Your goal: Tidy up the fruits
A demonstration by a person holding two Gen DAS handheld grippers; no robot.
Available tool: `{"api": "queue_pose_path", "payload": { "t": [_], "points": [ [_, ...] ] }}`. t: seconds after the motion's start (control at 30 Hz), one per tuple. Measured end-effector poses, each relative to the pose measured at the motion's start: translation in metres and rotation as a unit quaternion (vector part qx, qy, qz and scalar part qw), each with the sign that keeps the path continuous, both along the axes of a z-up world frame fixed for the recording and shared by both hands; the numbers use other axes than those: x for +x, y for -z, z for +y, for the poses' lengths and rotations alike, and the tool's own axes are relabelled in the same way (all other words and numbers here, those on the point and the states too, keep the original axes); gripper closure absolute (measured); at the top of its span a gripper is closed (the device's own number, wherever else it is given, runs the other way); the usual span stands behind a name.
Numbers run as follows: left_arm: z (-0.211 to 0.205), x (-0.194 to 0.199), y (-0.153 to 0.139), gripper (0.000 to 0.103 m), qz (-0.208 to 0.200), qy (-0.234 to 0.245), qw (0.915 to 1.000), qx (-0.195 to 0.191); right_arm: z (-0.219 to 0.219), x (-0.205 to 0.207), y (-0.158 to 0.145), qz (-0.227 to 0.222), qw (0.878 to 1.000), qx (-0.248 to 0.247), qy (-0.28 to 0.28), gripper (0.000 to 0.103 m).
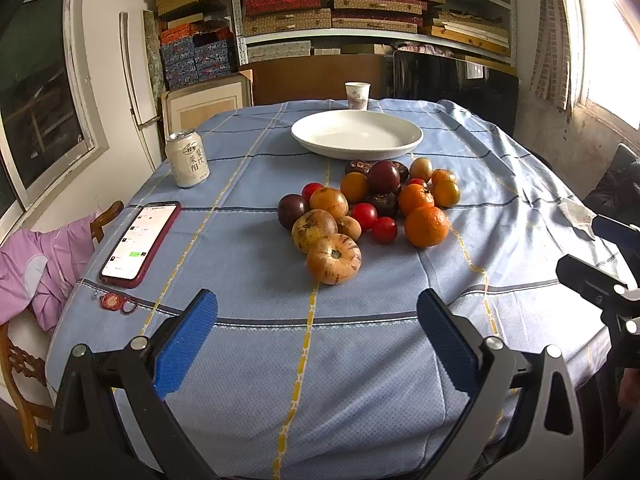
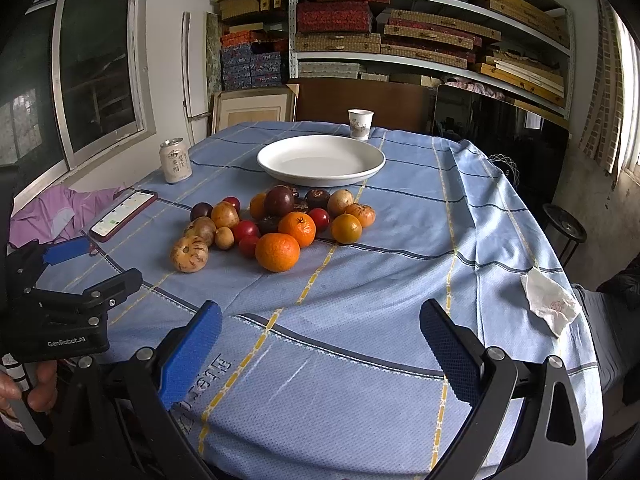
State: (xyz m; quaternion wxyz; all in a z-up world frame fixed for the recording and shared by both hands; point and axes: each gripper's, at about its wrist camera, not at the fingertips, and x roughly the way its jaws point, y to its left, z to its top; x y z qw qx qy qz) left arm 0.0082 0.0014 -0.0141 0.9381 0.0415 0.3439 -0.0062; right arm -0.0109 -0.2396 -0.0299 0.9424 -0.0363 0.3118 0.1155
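Observation:
A pile of fruit (image 1: 368, 208) (image 2: 276, 224) lies mid-table on the blue checked cloth: oranges (image 1: 426, 226) (image 2: 277, 252), red tomatoes (image 1: 364, 216), dark purple fruits (image 1: 383, 176), and striped yellow fruits (image 1: 334, 258) (image 2: 189, 254). Behind the pile stands an empty white plate (image 1: 357, 134) (image 2: 320, 160). My left gripper (image 1: 316, 316) hovers open over the near cloth, short of the pile, holding nothing. My right gripper (image 2: 320, 322) is open too, nearer the table's front right, with nothing between its fingers. The left gripper (image 2: 76, 276) also shows at the left edge of the right wrist view.
A drink can (image 1: 187, 159) (image 2: 175, 160) and a phone (image 1: 140, 243) (image 2: 122, 213) lie at the left. A paper cup (image 1: 357, 95) (image 2: 360, 123) stands behind the plate. A crumpled tissue (image 2: 550, 302) sits at the right edge. A pink garment (image 1: 36, 268) drapes a chair; shelves of boxes fill the back.

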Motion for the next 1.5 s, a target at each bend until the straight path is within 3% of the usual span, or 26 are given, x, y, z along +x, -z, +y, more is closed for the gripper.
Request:
{"api": "queue_pose_path", "payload": {
  "t": [0.27,0.37,0.6,0.67,0.73,0.83,0.9,0.97,1.07,1.2,1.33,1.43,1.5],
  "points": [
    [0.000,0.001,0.000,0.005,0.000,0.000,1.0000,-0.002,0.001,-0.001,0.000,-0.003,1.000,0.002,0.000,0.003],
    [0.004,0.003,0.002,0.005,0.001,0.001,0.9999,-0.017,-0.003,0.001,0.002,-0.001,1.000,0.030,-0.009,0.003],
    [0.022,0.011,0.014,0.005,0.001,-0.009,0.9993,-0.035,-0.013,0.030,0.032,0.079,0.992,0.095,-0.019,0.003],
    [0.032,0.017,0.020,0.005,0.009,-0.008,0.9980,-0.062,-0.017,0.031,0.031,0.056,0.991,0.122,-0.019,0.003],
    [0.044,0.023,0.028,0.005,0.017,-0.006,0.9934,-0.113,-0.023,0.036,0.031,0.040,0.984,0.170,-0.019,0.003],
    [0.060,0.029,0.037,0.005,0.012,-0.024,0.9847,-0.172,-0.021,0.053,0.040,0.080,0.973,0.213,-0.045,0.003],
    [0.069,0.033,0.038,0.005,0.004,-0.032,0.9802,-0.195,-0.013,0.064,0.045,0.096,0.972,0.211,-0.049,0.003],
    [0.072,0.042,0.036,0.005,0.018,-0.032,0.9820,-0.185,-0.004,0.068,0.043,0.083,0.975,0.199,-0.052,0.003],
    [0.074,0.054,0.032,0.005,0.031,-0.049,0.9884,-0.140,0.008,0.079,0.035,0.079,0.983,0.158,-0.054,0.003],
    [0.082,0.061,0.026,0.005,0.023,-0.068,0.9933,-0.091,0.012,0.108,0.038,0.122,0.980,0.152,-0.048,0.003],
    [0.085,0.064,0.022,0.005,0.014,-0.063,0.9966,-0.052,0.030,0.127,0.042,0.129,0.984,0.111,-0.054,0.022],
    [0.087,0.068,0.020,0.005,0.012,-0.046,0.9974,-0.055,0.043,0.135,0.047,0.139,0.984,0.089,-0.067,0.033],
    [0.086,0.071,0.021,0.005,0.016,-0.035,0.9974,-0.062,0.049,0.139,0.050,0.143,0.984,0.079,-0.076,0.034]
  ]
}}
